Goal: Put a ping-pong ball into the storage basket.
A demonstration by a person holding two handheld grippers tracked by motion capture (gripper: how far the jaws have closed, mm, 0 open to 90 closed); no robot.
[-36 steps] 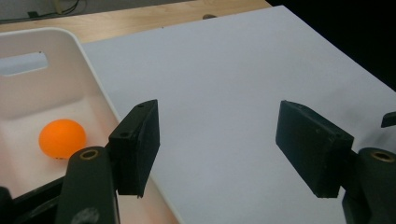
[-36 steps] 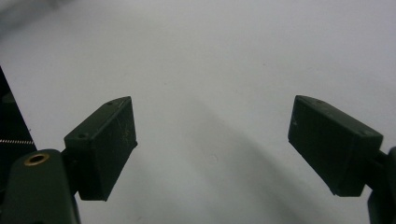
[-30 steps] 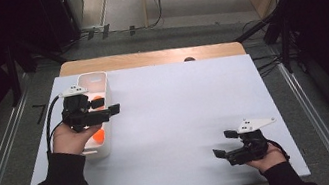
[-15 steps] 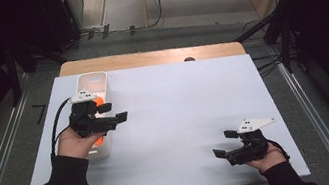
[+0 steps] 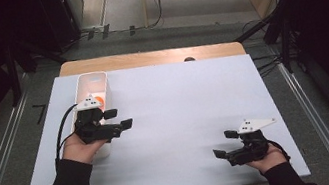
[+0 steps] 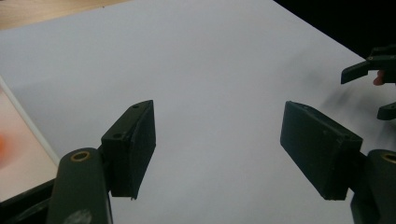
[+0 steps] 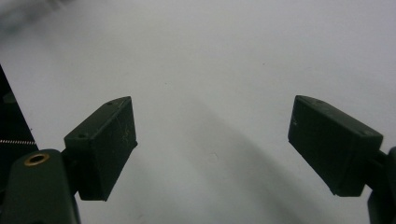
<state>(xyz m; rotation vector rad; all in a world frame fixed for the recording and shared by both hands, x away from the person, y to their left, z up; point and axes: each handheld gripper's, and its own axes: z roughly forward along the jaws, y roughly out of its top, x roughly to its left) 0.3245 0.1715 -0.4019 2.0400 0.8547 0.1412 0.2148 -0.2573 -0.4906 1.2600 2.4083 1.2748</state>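
**White counter, both tongs spread and empty**

Grey floor and dark stands ring the white counter (image 5: pixel 181 115) I am working over. At the left of the high view stands a narrow white bin (image 5: pixel 90 92), long axis running up the frame, with an orange item (image 5: pixel 95 100) inside; I cannot tell what it is. My left tongs (image 5: pixel 117 119) hover just beside the bin's right wall, over its lower end, pointing toward frame right. Their jaws have just been opening and now stand spread with bare counter between them. My right tongs (image 5: pixel 223 144) sit at the lower right, well apart from the bin, pointing left, jaws spread, nothing between them.
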